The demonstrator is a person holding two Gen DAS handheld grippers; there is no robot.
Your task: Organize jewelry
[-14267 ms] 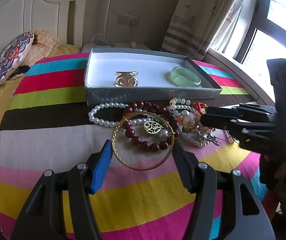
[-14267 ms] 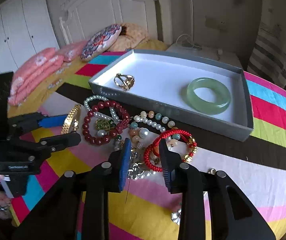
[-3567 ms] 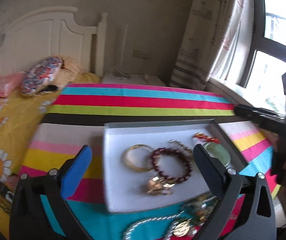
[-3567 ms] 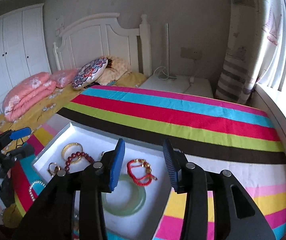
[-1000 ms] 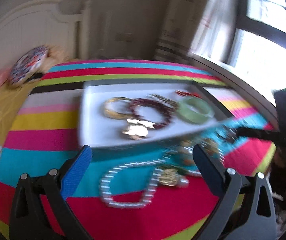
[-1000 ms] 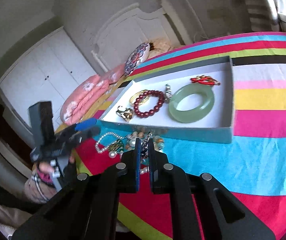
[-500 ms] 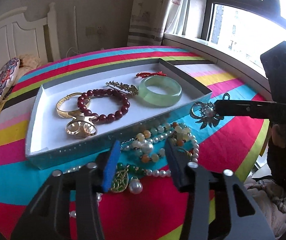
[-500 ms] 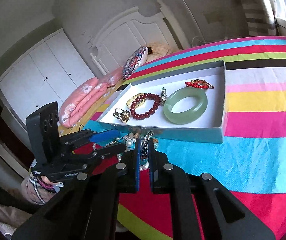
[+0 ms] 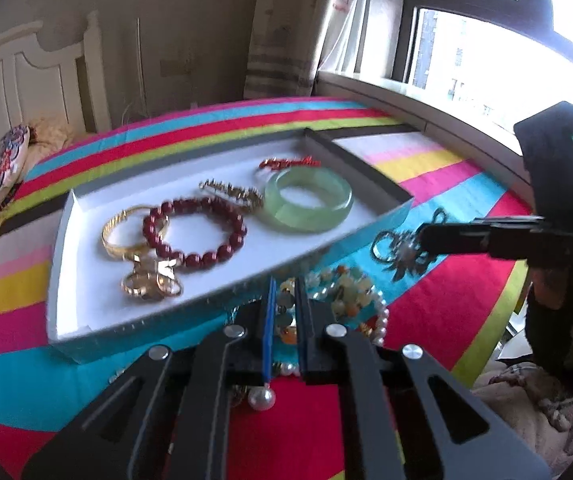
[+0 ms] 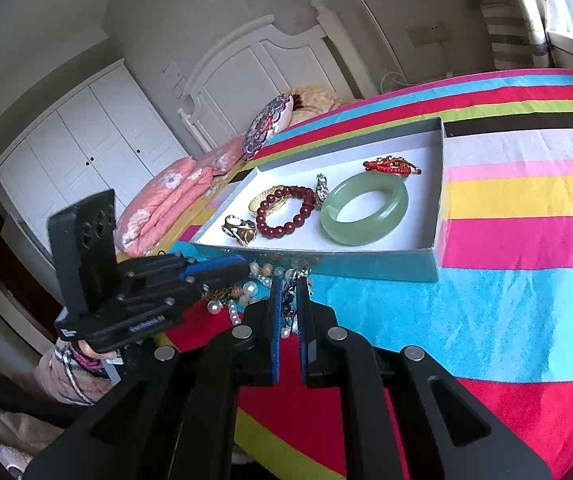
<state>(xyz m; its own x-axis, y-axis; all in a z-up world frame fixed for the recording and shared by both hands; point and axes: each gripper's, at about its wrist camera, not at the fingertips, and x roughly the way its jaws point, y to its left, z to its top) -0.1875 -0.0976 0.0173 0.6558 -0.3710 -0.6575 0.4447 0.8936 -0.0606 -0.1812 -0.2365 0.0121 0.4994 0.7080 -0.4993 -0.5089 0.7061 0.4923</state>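
The shallow grey box (image 9: 66,216) with its white floor lies on the striped bedspread (image 10: 526,300) and serves as the landmark. Inside it lie a green jade bangle (image 9: 309,205), a dark red bead bracelet (image 9: 194,231), a gold bangle (image 9: 124,236), a gold ring piece (image 9: 151,283), a thin gold clip (image 9: 231,193) and a red cord bracelet (image 9: 289,162) nearest the far wall. Just outside the box's near wall lies a heap of pearls and mixed beads (image 9: 346,296). The left gripper (image 9: 283,292) has its jaws drawn narrow over this heap, beads showing in the slit between them. The right gripper (image 10: 289,295), beside the box's near right corner, has its jaws closed on a silver flower brooch (image 9: 400,250), held above the bedspread.
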